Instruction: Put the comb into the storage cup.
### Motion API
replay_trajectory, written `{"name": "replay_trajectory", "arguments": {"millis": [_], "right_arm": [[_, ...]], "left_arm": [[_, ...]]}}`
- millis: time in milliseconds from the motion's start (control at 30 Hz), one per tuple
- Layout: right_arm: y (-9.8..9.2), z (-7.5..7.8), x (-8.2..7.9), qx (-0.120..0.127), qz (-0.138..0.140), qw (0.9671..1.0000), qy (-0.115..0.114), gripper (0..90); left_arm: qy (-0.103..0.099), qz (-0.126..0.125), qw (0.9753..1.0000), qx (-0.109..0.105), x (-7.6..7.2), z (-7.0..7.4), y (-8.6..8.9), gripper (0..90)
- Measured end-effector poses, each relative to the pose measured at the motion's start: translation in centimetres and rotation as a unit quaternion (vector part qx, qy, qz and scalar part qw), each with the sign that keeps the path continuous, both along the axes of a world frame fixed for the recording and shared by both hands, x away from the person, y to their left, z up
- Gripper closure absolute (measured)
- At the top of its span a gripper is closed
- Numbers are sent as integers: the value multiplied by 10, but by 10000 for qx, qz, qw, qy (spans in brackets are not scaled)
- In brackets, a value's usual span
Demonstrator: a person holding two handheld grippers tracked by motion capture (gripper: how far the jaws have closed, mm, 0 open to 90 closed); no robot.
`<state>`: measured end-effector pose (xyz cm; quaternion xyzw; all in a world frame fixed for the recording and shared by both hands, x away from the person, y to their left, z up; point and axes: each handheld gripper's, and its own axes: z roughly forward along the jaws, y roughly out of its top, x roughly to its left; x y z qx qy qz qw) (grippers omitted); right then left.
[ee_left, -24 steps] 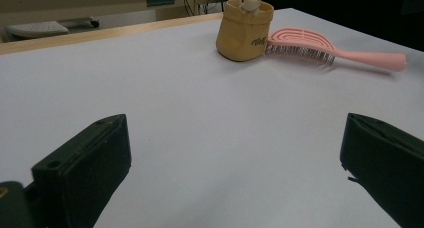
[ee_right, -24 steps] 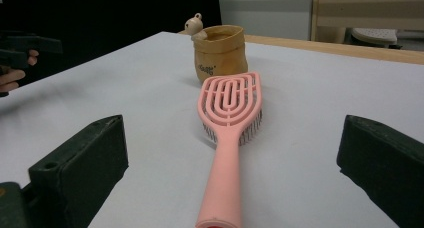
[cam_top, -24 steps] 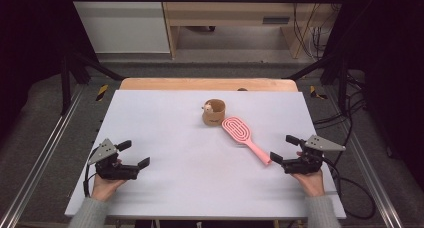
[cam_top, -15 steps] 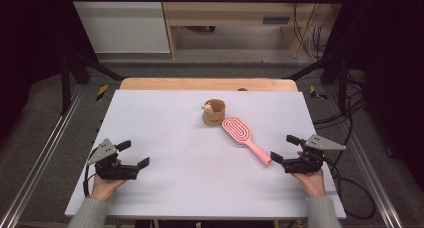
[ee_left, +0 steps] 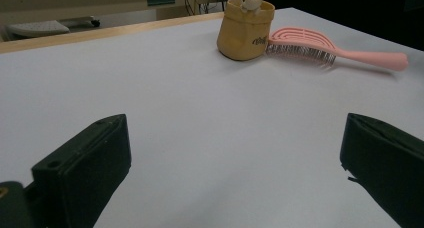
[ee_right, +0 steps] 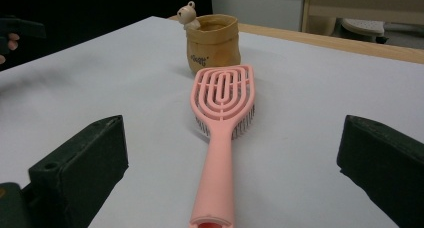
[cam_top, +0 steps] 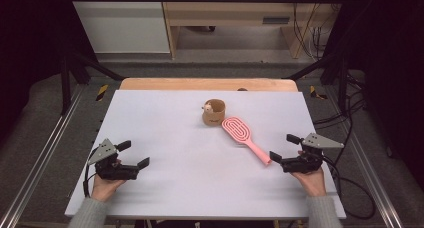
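A pink hairbrush lies bristles down on the white table, its handle pointing toward my right gripper. That gripper is open, and the handle end sits just in front of its jaws. A small tan pouch with a tiny bear figure on its rim stands upright beside the brush head. My left gripper rests open near the table's front left, far from both objects, with nothing between its jaws.
A wooden strip runs along the table's far edge. Metal rails flank the table on both sides. Cables trail on the floor at the right. A wooden shelf unit stands behind the table.
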<state>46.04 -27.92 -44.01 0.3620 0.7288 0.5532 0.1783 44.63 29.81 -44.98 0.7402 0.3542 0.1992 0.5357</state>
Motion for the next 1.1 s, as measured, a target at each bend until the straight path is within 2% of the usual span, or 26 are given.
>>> {"name": "replay_trajectory", "arguments": {"millis": [333,733,1100], "right_arm": [[6,6,2,-292,-55,9995,84,5],[13,12,6,-500,-25,9985,238,6],[21,20,11,-705,-20,9971,280,6]], "left_arm": [[14,-9,10000,22,0,0,-1,0],[28,-13,10000,47,1,-1,-1,0],[27,-14,10000,49,1,-1,-1,0]]}}
